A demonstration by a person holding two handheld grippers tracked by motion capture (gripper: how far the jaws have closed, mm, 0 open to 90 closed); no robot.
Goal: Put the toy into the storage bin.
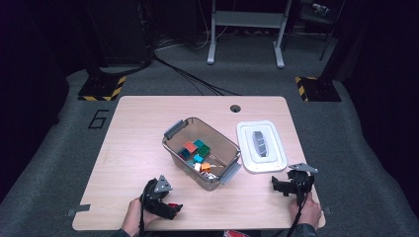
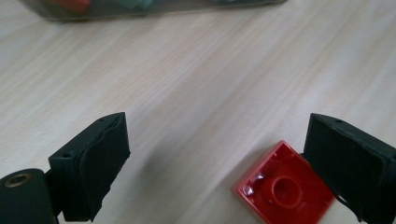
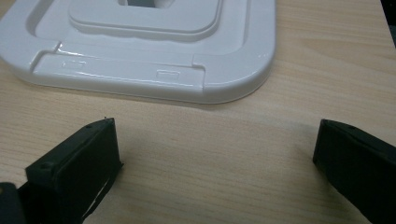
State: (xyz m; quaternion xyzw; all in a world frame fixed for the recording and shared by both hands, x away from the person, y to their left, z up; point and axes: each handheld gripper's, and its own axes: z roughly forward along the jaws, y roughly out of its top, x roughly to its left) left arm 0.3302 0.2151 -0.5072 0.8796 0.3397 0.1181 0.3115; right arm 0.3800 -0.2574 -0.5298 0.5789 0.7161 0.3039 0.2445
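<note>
Two grippers: left gripper (image 1: 174, 206) low at the near left of the table (image 1: 138, 128), right gripper (image 1: 274, 186) at the near right.
Left claw: released, jaws wide apart in the left gripper view, clasping nothing.
Right claw: released too, jaws spread with bare wood between them in the right gripper view.
Red brick (image 2: 282, 187): one, lying on the table with its hollow underside up, just beside the inner face of the left gripper's right-hand jaw; whether it touches that jaw I cannot tell. From the high view it is a small red speck (image 1: 172, 205) at the jaw tips.
Left gripper view alone gives: the brick's round inner tube and its glossy rim, plus the blurred base of the bin along the top edge.
Right gripper view alone gives: the near edge of the white lid (image 3: 154, 70), close ahead of the jaws, flat on the wood.
Bin (image 1: 173, 129): one, clear with grey latches, set at a slant mid-table, between the two grippers and beyond them.
Bricks in the bin (image 1: 196, 152): perhaps five or six, orange, teal and green; the heap is too small to count surely.
Lid: one, right of the bin, just apart from it, grey handle on top.
Around: a cable hole (image 1: 235, 108) at the table's far edge, a grey stand on the carpet beyond.
</note>
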